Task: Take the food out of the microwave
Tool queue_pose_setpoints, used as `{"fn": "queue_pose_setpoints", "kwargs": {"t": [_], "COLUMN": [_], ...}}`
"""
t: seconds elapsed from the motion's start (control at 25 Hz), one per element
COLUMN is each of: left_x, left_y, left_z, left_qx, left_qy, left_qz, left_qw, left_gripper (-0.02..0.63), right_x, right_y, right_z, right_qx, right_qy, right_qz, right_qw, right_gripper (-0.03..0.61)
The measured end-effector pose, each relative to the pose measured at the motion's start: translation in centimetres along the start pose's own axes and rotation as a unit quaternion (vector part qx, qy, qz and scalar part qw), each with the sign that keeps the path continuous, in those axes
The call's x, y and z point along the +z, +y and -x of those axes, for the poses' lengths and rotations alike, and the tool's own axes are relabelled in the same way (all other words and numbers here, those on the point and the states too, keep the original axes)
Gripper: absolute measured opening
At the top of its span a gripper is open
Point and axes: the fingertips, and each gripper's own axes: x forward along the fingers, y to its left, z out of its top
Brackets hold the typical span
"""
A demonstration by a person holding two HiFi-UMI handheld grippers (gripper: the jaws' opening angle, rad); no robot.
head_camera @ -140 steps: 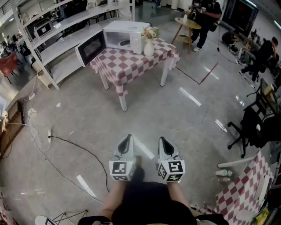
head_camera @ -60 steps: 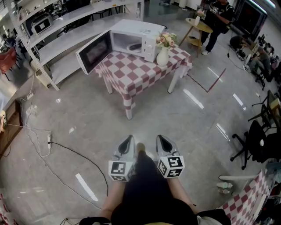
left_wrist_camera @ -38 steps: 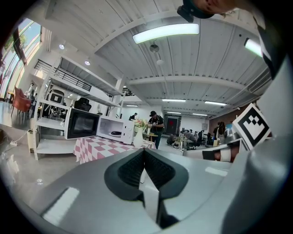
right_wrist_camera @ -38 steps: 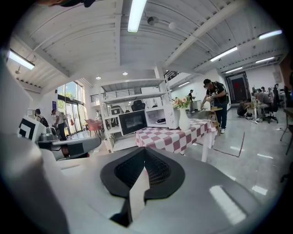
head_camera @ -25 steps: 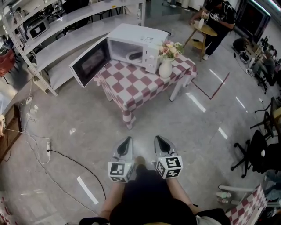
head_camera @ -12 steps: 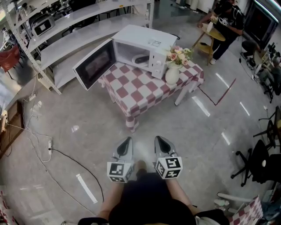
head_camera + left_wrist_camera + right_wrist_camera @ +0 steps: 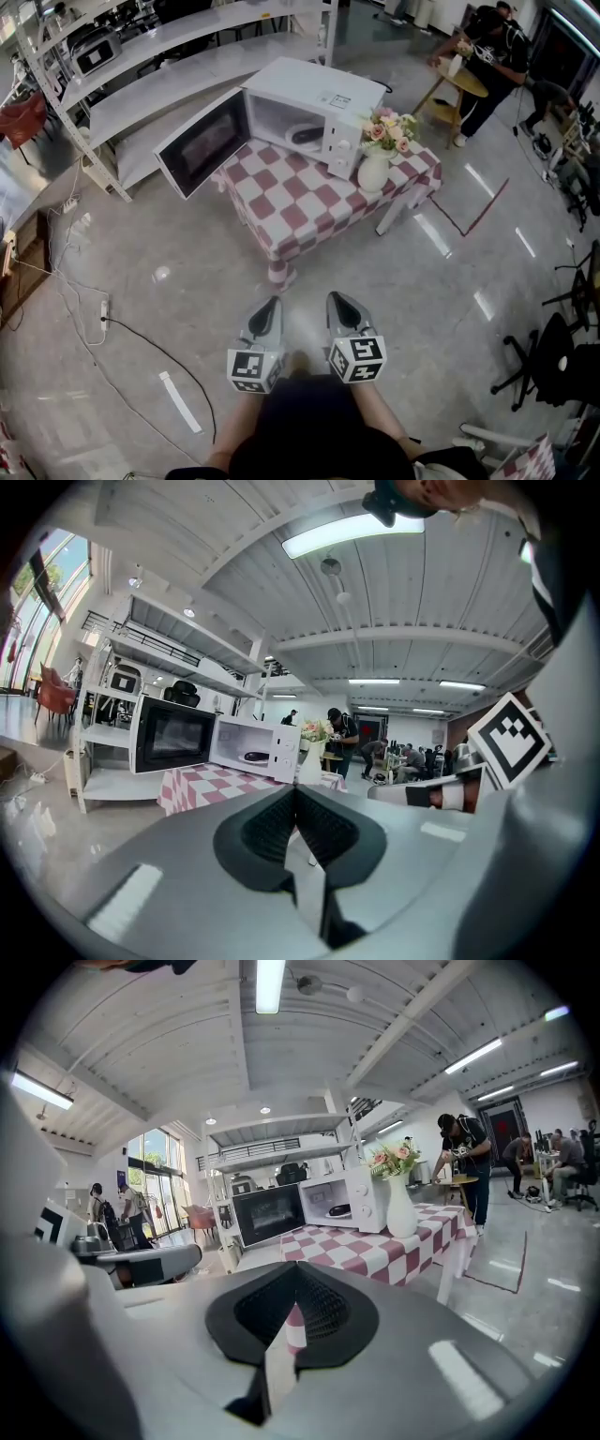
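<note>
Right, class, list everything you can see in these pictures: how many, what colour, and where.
microwave: one, white, on the table, door open
dish: one, dark, inside the microwave
table: one, red-and-white checked cloth, middle of the floor
vase: one, white, holding pink flowers, on the table beside the microwave
shelving: one run, white, behind the table
side table: one, yellow, round, far right
person: one, dark clothes, standing at the side table
cable: one, black, on the floor, left
left claw: one, grey, shut, empty
right claw: one, grey, shut, empty
</note>
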Motion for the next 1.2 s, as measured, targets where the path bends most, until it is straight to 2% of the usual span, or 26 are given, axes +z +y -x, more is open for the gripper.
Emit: {"fn": "queue_pose_setpoints", "kwargs": {"t": [0.52, 0.84, 1.2], "left_x": [-0.4, -0.4, -0.1], "left_y": [1.2, 0.9, 1.6], "left_z": [-1.0, -1.8, -0.6], "left_qx": [0.020, 0.016, 0.035], "left_qy": [-0.002, -0.003, -0.007], "left_qz": [0.006, 0.009, 0.005], "left_qw": [0.9998, 0.9998, 0.9993], "left_gripper": [0.009, 0.009, 0.009], "right_x": [-0.6, -0.7, -0.6], "right_y": [-0.7, -1.4, -0.8], "right_z": [-2.2, -2.3, -1.7], "right_qx": [0.018, 0.014, 0.023], "right_qy": [0.007, 0.012, 0.007], "right_qz": [-0.017, -0.018, -0.021], "right_qw": [1.000, 1.000, 0.999], "right_gripper": [0.001, 0.000, 0.000]}}
